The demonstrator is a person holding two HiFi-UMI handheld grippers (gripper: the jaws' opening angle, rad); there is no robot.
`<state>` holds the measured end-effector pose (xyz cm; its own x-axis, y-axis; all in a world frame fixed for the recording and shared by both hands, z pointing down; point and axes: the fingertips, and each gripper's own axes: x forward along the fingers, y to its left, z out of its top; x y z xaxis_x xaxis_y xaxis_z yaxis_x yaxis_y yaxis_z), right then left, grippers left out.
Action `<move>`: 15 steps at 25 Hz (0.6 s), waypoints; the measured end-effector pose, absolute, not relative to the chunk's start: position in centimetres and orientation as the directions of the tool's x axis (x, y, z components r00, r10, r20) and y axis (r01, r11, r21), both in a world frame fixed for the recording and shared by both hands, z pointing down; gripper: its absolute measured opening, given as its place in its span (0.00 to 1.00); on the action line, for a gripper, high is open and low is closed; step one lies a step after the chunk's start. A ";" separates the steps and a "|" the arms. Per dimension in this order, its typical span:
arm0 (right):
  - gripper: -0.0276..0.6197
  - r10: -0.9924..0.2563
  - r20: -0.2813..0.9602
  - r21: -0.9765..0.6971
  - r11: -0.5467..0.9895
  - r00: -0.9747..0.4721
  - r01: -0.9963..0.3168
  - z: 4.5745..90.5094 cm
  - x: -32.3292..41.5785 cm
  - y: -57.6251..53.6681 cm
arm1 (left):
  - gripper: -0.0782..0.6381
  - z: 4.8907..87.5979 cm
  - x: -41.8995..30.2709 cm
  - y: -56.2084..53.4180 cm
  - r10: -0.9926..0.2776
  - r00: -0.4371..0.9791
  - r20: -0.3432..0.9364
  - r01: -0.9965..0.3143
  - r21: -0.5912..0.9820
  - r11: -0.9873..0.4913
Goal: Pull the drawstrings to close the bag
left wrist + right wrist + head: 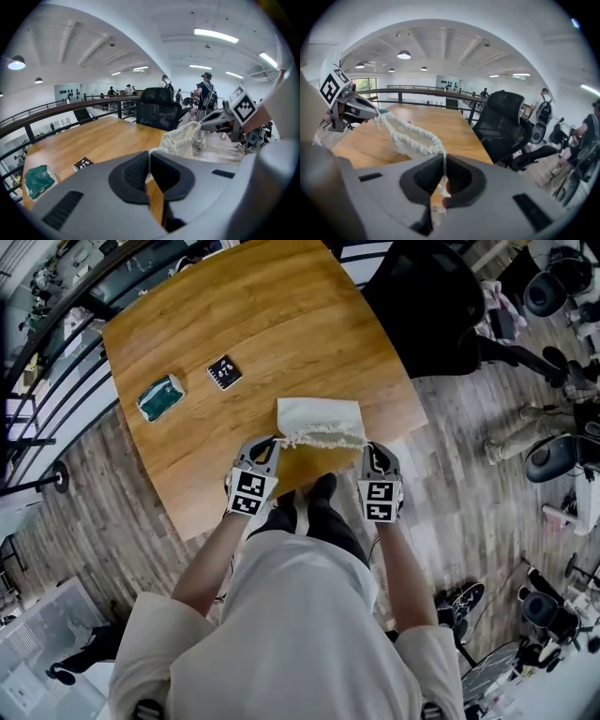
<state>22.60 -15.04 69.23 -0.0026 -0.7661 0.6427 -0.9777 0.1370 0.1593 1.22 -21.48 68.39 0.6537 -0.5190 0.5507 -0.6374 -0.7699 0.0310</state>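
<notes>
A small cream drawstring bag (pixel 321 421) hangs between the two grippers over the near edge of the wooden table (pixel 281 334), its mouth gathered into ruffles. The left gripper (pixel 272 442) is shut on the left drawstring, which runs as a thin cord into its jaws (pixel 149 157), with the bag (pixel 180 139) just beyond. The right gripper (pixel 367 448) is shut on the right drawstring (pixel 443 161), and the puckered bag rim (pixel 410 138) stretches from it toward the left gripper (pixel 361 110). The right gripper (pixel 220 119) shows past the bag in the left gripper view.
On the table's left part lie a green packet (pixel 160 397) and a small black marker card (pixel 224 372). A black office chair (pixel 431 306) stands at the table's right side. A railing runs behind the table, and people stand far off in the room.
</notes>
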 end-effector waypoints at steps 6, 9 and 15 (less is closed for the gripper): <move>0.06 -0.837 0.548 0.176 0.103 0.011 -0.979 62.7 24.0 -16.9 | 0.10 62.3 2.1 -22.8 -0.609 0.658 0.442 -0.687 0.021 -0.727; 0.06 -0.860 0.510 0.179 0.106 0.000 -0.978 59.9 24.5 -17.6 | 0.10 60.1 2.5 -23.4 -0.637 0.658 0.401 -0.704 0.028 -0.710; 0.06 -0.902 0.405 0.074 0.196 -0.150 -0.978 54.8 24.5 -18.1 | 0.10 54.7 2.7 -24.1 -0.676 0.663 0.322 -0.729 0.070 -0.681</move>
